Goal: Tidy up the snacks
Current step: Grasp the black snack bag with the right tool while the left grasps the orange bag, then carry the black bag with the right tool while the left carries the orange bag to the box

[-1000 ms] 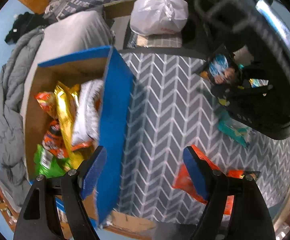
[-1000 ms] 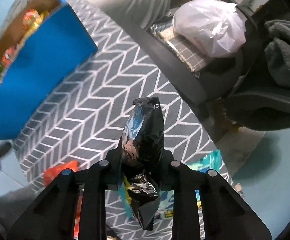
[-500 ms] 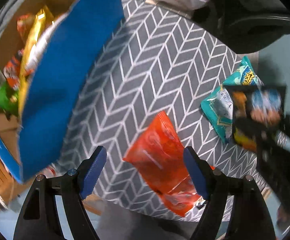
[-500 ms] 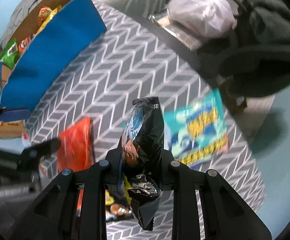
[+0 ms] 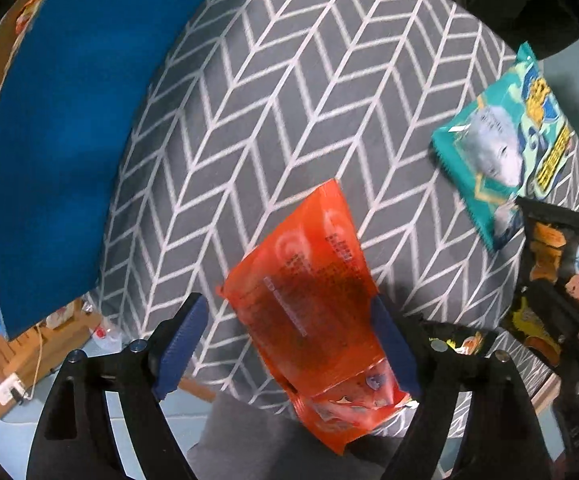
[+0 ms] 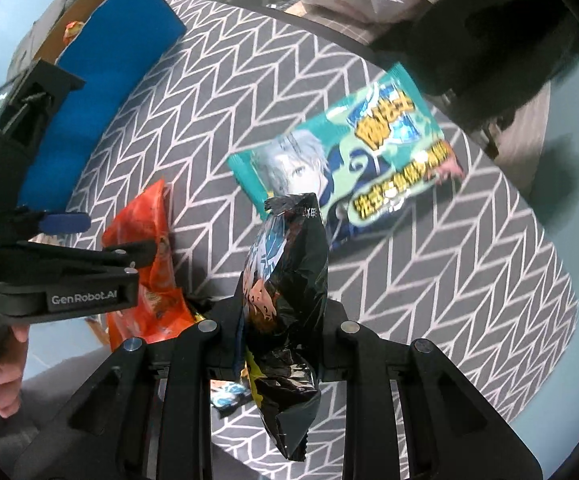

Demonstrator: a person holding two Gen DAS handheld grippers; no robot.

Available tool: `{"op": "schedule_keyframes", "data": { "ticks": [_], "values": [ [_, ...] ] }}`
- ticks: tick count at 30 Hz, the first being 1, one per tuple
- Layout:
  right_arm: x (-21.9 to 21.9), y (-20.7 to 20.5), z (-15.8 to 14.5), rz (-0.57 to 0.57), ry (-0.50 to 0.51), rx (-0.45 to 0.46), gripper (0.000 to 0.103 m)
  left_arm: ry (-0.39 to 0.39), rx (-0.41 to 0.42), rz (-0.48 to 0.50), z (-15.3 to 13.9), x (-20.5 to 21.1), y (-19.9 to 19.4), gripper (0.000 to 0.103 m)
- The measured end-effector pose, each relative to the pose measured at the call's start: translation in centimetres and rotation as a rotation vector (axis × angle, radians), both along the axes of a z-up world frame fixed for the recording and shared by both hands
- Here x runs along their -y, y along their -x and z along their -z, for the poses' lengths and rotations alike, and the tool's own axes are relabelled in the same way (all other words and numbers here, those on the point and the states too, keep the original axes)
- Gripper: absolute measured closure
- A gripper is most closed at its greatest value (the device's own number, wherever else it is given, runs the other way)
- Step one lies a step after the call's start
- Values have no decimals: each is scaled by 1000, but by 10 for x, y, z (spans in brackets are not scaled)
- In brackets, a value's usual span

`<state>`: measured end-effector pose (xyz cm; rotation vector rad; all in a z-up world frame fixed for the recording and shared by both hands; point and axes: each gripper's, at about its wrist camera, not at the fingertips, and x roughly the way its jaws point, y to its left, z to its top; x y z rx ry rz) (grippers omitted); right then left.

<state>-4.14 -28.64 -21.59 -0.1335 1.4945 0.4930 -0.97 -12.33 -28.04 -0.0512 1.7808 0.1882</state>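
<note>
1. My right gripper (image 6: 279, 312) is clamped on the black snack bag (image 6: 285, 280).
2. My left gripper (image 5: 289, 336) gapes wide around the orange packet (image 5: 313, 292) lying at the near edge of the chevron cushion (image 5: 289, 100).
3. The teal packet (image 6: 353, 160) lies far right; the blue box (image 5: 69, 120) stands left.

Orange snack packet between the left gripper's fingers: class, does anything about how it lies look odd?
Yes. The orange snack packet lies askew at the near edge of the chevron-patterned surface, its lower end overhanging it. The left gripper is open around it, not yet gripping.
</note>
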Motion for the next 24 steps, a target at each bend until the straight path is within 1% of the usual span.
{"op": "schedule_keyframes", "data": {
  "ticks": [5,12,16,18,21,24],
  "values": [
    [4,11,4,30,-21,-15,80,-6,-13,13,-2,-12,22,18],
    [2,23,10,44,-36,-32,80,7,-21,-17,-3,-26,49,18],
    [-2,30,11,35,-27,-28,80,42,-10,-88,-8,-33,69,18],
    [-5,34,12,26,-23,-29,80,56,11,-132,-14,-40,74,18],
    [-11,41,16,4,-16,-38,81,73,19,-188,-19,-48,83,18],
    [-19,46,20,-15,-19,-48,81,103,14,-251,-12,-52,95,18]
  ]
}}
